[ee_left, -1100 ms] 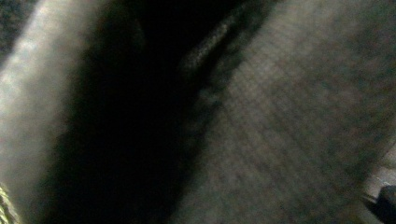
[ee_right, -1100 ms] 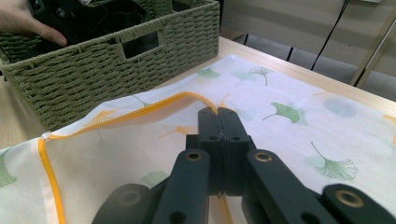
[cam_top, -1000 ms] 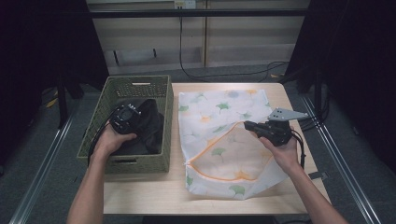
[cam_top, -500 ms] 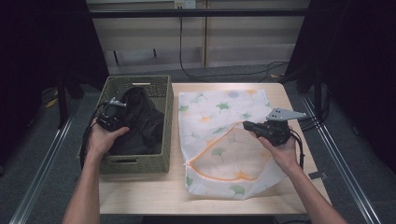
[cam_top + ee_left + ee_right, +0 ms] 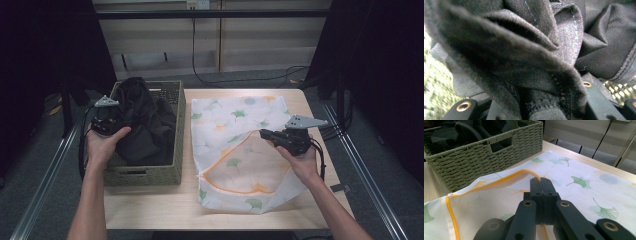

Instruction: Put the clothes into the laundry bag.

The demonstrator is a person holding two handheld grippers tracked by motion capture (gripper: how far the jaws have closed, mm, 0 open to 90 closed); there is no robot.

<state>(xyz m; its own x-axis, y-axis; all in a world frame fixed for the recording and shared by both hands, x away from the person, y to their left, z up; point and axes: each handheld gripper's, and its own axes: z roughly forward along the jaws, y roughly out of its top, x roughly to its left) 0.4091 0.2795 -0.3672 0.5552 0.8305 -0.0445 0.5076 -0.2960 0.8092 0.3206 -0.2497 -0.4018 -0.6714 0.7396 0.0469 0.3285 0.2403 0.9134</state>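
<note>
The right gripper (image 5: 263,133), jaws pressed together, pinches the orange-zippered rim of the ginkgo-print laundry bag (image 5: 240,150), holding its mouth raised above the tabletop (image 5: 150,207). To its left, the left gripper (image 5: 116,121) is clamped on a fold of the dark garment (image 5: 145,120), lifted partly out of the green woven basket (image 5: 145,175). The bag lies flat just beside the basket.

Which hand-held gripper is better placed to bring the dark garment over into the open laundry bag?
Left. The left hand-held gripper is clamped on the dark fabric garment above the green woven basket. The right hand-held gripper pinches the orange-trimmed leaf-print bag open.
</note>
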